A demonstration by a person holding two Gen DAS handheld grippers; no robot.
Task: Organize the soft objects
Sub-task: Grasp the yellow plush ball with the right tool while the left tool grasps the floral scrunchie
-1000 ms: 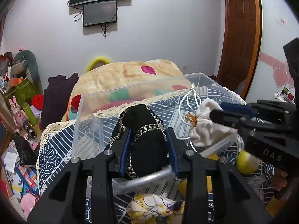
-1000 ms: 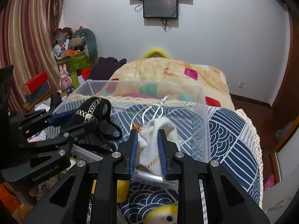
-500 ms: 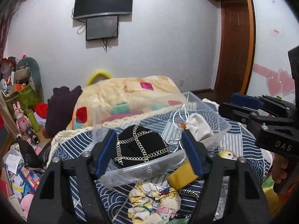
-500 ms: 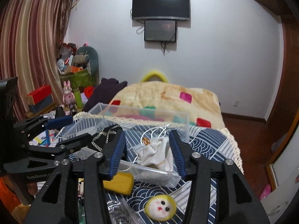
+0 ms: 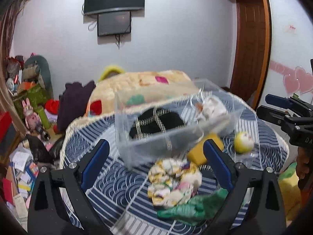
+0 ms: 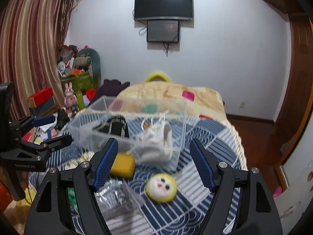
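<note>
1. Where the bed fills both views, we note a blue-and-white patterned cover (image 5: 109,184) serving as the work surface, with a cream blanket (image 6: 176,94) heaped behind it.
2. We find a clear plastic bin (image 5: 176,139) resting on the cover; it holds a black chain-trimmed pouch (image 5: 156,123) on its left side and a white drawstring pouch (image 5: 211,107) on its right.
3. We record four soft items lying outside the bin, near its front wall: a floral cloth bundle (image 5: 174,180), a green crumpled piece (image 5: 195,207) just beside it, a yellow sponge block (image 6: 122,165) touching or nearly touching the bin, and a round yellow face toy (image 6: 161,186).
4. We observe the left gripper (image 5: 154,164) with its jaws spread wide and nothing between them, poised above the floral bundle.
5. We observe the right gripper (image 6: 153,165) likewise spread and empty, with the face toy and sponge block below and ahead of it.
6. We judge the step in hand to be the selection of the next loose item, two pouches being already binned.
7. We judge the next move calls for lowering each gripper over its nearest item, closing gently on the yielding material, and lifting clear of the bin wall.
</note>
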